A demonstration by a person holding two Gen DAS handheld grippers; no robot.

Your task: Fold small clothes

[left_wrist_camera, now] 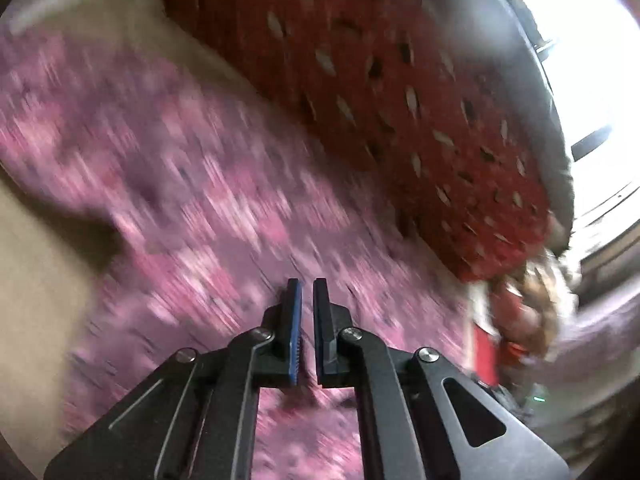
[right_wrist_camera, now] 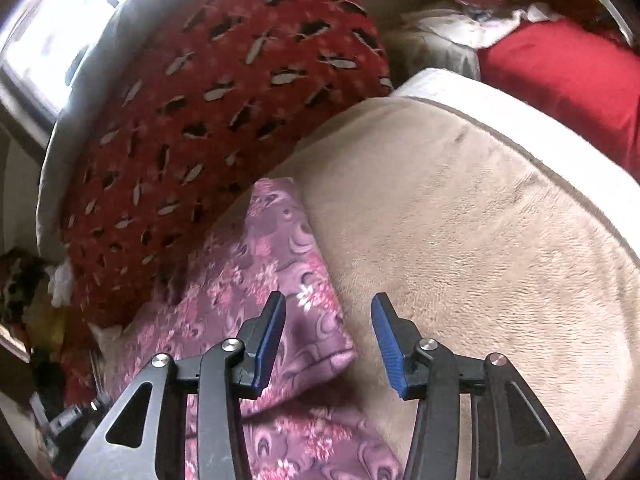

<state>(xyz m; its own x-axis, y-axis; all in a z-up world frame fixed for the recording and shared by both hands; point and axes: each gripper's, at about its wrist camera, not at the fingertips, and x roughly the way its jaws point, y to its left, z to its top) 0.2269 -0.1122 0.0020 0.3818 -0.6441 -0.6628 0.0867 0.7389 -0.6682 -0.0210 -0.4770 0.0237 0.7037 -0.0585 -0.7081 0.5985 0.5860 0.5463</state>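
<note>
A purple-pink floral garment [right_wrist_camera: 280, 264] lies folded on a beige plush bed cover [right_wrist_camera: 460, 216]; its folded corner sits just in front of my right gripper. My right gripper [right_wrist_camera: 328, 312] is open and empty above that corner, its left finger over the cloth and its right finger over the cover. In the left wrist view the same garment [left_wrist_camera: 180, 200] fills the blurred frame. My left gripper [left_wrist_camera: 307, 288] hovers over it with its jaws nearly closed, a thin gap between the pads and nothing visible in it.
A red blanket with leaf print [right_wrist_camera: 208, 92] [left_wrist_camera: 392, 88] lies heaped just behind the garment. A red pillow [right_wrist_camera: 568, 72] and wrapped items sit at the far right. Mixed clutter [right_wrist_camera: 24, 296] lies at the left edge. A bright window [left_wrist_camera: 592, 40] is behind.
</note>
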